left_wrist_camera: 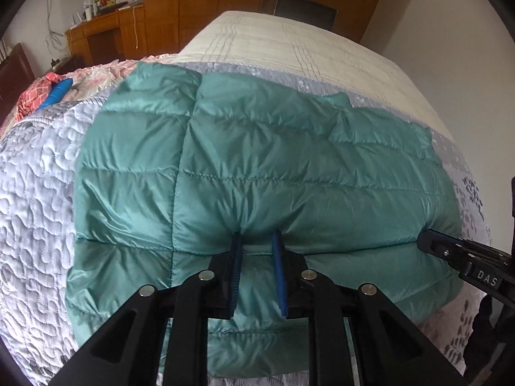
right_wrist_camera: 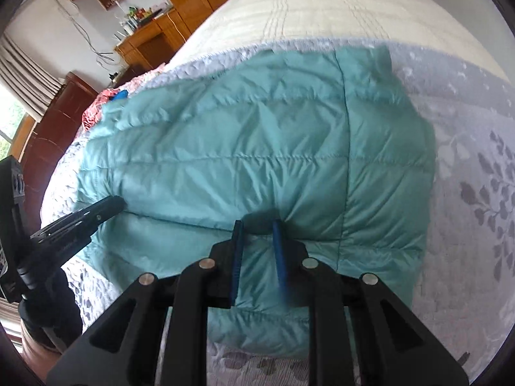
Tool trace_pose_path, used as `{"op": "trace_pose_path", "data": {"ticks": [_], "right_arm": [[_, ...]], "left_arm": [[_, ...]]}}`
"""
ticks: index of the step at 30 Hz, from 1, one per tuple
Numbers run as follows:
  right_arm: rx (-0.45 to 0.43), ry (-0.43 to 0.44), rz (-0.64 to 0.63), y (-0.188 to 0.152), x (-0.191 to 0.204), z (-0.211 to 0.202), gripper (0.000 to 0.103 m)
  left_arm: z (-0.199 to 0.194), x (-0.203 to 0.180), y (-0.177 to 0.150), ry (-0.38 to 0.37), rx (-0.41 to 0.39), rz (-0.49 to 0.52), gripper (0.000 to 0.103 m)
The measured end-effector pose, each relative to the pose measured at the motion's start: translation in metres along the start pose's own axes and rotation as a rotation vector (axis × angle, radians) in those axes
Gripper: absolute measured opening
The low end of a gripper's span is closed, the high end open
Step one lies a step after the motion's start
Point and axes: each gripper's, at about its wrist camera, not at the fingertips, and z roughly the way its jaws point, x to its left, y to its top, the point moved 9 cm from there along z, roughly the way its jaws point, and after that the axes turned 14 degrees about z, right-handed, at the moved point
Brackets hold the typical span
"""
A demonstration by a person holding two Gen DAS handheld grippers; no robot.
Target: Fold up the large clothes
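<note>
1. Bedroom setting: a bed with a cream plaid cover at the far end and a grey-and-white quilted bedspread nearer; wooden cabinets and a cluttered desk stood behind.
2. A teal down jacket lay across the bedspread, spread broad and puffy, its quilted panels uppermost.
3. The left gripper had its blue pads set narrowly apart, pinching a raised ridge of the jacket's near edge; fabric puckered toward the tips.
4. The right gripper was likewise nearly closed on a fold of the same edge, further along the jacket, with a bunch of fabric gathered between its pads.
5. Each gripper was visible in the other's view, at the jacket's near edge.
6. Assessment: progress appeared early to middling. The near edge was gripped at two points, apparently for folding over. The sleeves could not be made out.
</note>
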Motion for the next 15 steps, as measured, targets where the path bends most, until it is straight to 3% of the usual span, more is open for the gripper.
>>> {"op": "trace_pose_path", "data": {"ticks": [15], "right_arm": [[0.024, -0.053, -0.052, -0.011, -0.010, 0.039, 0.016]], "left_arm": [[0.036, 0.005, -0.017, -0.009, 0.008, 0.028, 0.019]]}}
